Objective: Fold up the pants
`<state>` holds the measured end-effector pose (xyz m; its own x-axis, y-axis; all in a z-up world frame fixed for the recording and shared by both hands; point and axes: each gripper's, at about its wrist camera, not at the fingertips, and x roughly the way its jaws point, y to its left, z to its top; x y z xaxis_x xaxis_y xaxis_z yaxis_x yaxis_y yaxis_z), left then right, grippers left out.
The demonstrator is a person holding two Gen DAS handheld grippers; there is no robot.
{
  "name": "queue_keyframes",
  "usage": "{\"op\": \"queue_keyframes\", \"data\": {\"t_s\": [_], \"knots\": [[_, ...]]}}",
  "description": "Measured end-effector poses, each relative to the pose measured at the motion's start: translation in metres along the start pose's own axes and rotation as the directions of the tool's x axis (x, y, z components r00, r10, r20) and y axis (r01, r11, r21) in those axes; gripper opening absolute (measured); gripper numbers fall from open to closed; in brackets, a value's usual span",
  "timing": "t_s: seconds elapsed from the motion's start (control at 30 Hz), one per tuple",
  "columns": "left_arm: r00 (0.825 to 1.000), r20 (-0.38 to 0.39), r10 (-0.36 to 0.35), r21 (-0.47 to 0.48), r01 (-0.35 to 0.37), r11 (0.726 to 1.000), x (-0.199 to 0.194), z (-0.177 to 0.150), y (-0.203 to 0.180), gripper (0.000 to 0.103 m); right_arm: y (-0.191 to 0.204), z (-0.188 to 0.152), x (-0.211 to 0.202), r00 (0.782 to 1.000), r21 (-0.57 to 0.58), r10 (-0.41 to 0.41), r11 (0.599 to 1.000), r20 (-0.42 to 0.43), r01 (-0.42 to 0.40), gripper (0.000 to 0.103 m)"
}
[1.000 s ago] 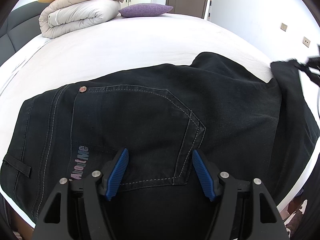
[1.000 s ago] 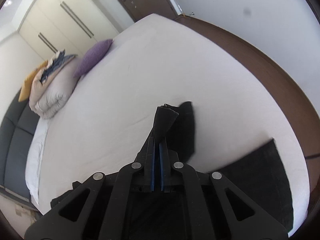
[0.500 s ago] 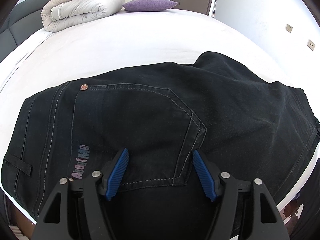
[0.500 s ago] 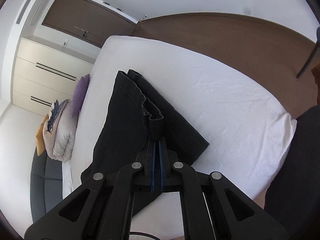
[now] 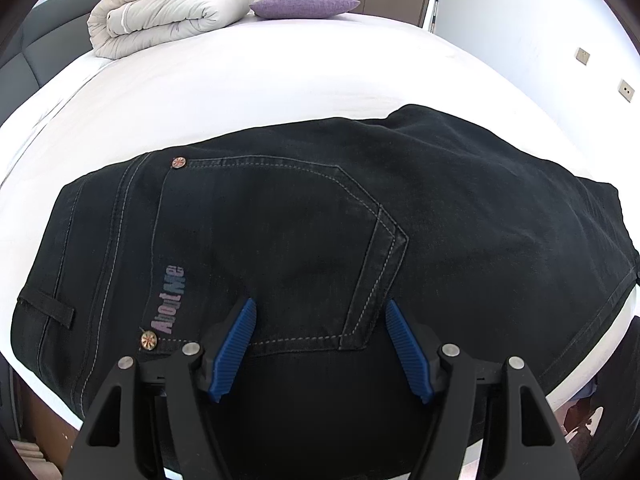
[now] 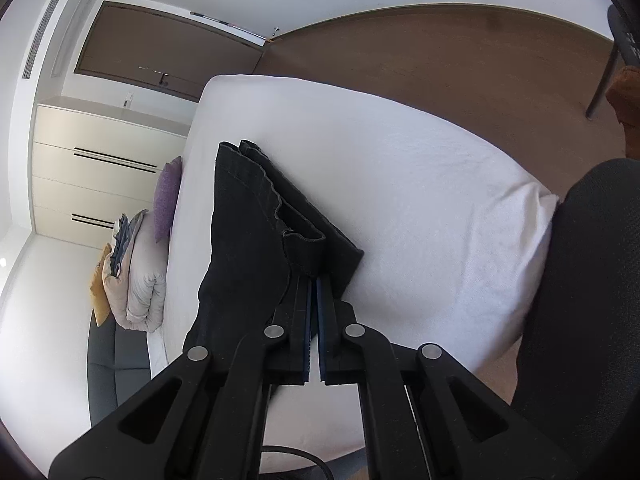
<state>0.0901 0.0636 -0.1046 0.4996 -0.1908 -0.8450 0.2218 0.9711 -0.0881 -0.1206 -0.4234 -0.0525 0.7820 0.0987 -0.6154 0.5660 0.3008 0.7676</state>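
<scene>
Black jeans (image 5: 320, 220) lie flat on the white bed (image 5: 240, 80), back pocket and "About Me" print facing up. My left gripper (image 5: 320, 344) is open just above the seat of the jeans, its blue pads on either side of the pocket's lower edge. In the right wrist view the jeans' legs (image 6: 256, 216) lie stretched along the bed. My right gripper (image 6: 314, 280) is shut on the hem end of the legs, low near the mattress.
A folded beige duvet (image 5: 168, 12) and a purple pillow (image 5: 304, 4) sit at the far end of the bed. A grey headboard (image 5: 24, 52) is at the left. Wooden floor (image 6: 460, 64) and a dark chair (image 6: 592, 280) lie beyond the bed's right edge.
My right gripper carried the leg hems down from the air and laid the legs out along the bed. My left gripper stayed open over the pocket.
</scene>
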Motion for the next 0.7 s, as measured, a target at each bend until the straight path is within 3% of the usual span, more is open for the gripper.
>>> {"op": "queue_keyframes", "data": {"t_s": [0.13,0.43,0.53,0.57,0.63,0.67,0.7], "knots": [[1.0,0.0,0.004,-0.002,-0.004,1.0,0.0,0.002,-0.003,0.07,-0.029,0.002,-0.013,1.0,0.024,0.005,1.0,-0.006,-0.005,0.001],[1.0,0.007,-0.001,0.0,0.001,1.0,-0.001,-0.002,0.001,0.07,-0.044,0.008,-0.02,1.0,0.067,0.017,0.998,-0.012,-0.017,0.001],[1.0,0.013,-0.008,-0.006,0.008,1.0,0.001,-0.003,0.004,0.07,-0.054,0.01,-0.019,0.997,0.078,0.069,0.995,-0.034,-0.066,0.001],[1.0,0.015,-0.009,-0.005,0.009,1.0,0.002,-0.004,0.004,0.07,-0.055,0.01,-0.022,0.996,0.087,0.088,0.993,-0.033,-0.085,0.004],[1.0,0.022,-0.017,-0.006,0.017,1.0,0.002,-0.009,0.007,0.071,-0.056,0.012,-0.036,0.999,0.056,0.038,0.998,0.009,-0.038,0.007],[0.999,0.027,-0.024,-0.009,0.024,1.0,0.003,-0.01,0.009,0.071,-0.055,0.013,-0.043,0.999,0.033,0.021,0.999,0.031,-0.022,0.016],[0.999,0.032,-0.029,-0.012,0.029,1.0,0.003,-0.012,0.011,0.072,-0.052,0.013,-0.05,0.999,0.013,0.022,1.0,0.048,-0.023,0.039]]}}
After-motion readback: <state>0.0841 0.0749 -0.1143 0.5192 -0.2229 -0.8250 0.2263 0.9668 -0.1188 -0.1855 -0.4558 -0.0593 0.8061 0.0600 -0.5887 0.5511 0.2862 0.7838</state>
